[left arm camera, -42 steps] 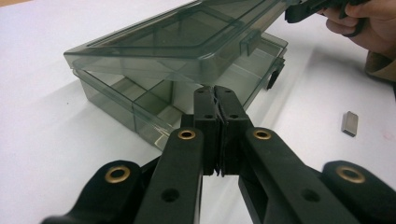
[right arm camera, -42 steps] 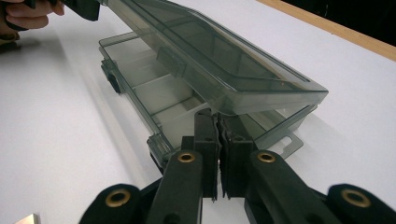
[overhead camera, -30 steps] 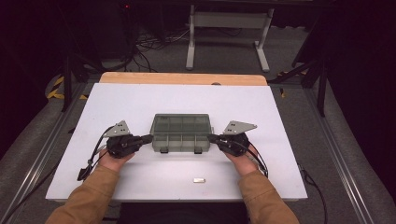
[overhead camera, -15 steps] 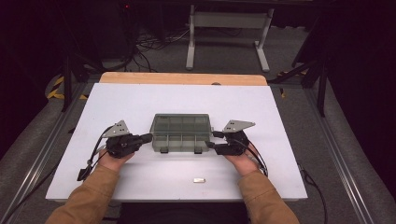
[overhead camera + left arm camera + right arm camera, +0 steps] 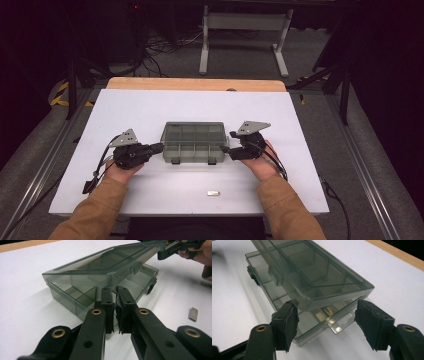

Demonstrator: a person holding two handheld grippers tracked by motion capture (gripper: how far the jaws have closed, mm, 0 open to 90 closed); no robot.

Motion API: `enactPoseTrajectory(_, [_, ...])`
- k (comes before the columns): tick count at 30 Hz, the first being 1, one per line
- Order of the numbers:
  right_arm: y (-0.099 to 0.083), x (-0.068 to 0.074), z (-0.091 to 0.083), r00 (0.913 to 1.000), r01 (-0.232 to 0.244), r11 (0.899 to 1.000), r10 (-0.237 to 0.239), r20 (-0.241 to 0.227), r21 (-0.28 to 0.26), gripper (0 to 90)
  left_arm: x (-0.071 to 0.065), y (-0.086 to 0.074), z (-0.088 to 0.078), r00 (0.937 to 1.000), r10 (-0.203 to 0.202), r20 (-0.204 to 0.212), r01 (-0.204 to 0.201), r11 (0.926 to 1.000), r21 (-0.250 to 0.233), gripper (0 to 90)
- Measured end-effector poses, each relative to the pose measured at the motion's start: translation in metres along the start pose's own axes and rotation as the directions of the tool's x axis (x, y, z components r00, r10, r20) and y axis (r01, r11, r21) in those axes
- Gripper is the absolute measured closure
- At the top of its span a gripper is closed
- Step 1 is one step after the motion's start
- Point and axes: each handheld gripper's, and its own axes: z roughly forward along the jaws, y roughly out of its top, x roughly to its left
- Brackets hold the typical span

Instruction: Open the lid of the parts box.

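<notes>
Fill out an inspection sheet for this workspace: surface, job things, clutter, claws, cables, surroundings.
Surface: white table top, wooden strip along far edge.
Job things: smoky clear compartment box at centre, lid lifted ajar, compartments look empty.
Clutter: small metal block near front edge.
Claws: left claw shut at the box's left end; right claw has just been opening, jaws astride the box's right end, pads clear of it.
Cables: black leads trail from both claws; more on the floor behind.
Surroundings: dark room, grey metal stand beyond table.

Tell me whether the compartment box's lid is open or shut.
Partly open: the lid is raised at a slant above the box's base, with a gap showing the dividers.
</notes>
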Motion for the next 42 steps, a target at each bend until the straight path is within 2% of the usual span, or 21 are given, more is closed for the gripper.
enactPoseTrajectory(10, [0.007, -0.002, -0.002, 0.9999, 0.017, 1.000, -0.017, 0.000, 0.003, 34.8, 0.000, 0.000, -0.001, 1.0000, -0.008, 0.003, 0.008, 1.0000, -0.005, 83.6])
enactPoseTrajectory(20, [0.019, -0.009, -0.003, 0.9996, 0.024, 1.000, -0.024, -0.016, -0.009, 37.0, 0.002, -0.002, -0.008, 1.0000, 0.004, -0.003, -0.004, 0.9997, -0.022, 68.0])
enactPoseTrajectory(25, [0.028, -0.015, -0.003, 0.9994, 0.023, 1.000, -0.024, -0.023, -0.020, 40.6, 0.002, -0.004, -0.014, 0.9998, 0.017, -0.012, -0.017, 0.9992, -0.035, 60.4])
enactPoseTrajectory(34, [0.042, -0.022, 0.002, 0.9996, 0.026, 1.000, -0.026, -0.012, -0.013, 48.4, -0.001, -0.009, -0.030, 0.9997, 0.015, -0.018, -0.016, 0.9988, -0.046, 47.0])
enactPoseTrajectory(42, [0.055, -0.035, 0.008, 0.9999, 0.010, 1.000, -0.011, -0.010, -0.018, 55.9, -0.003, -0.012, -0.038, 0.9984, 0.044, -0.036, -0.047, 0.9971, -0.061, 38.3])
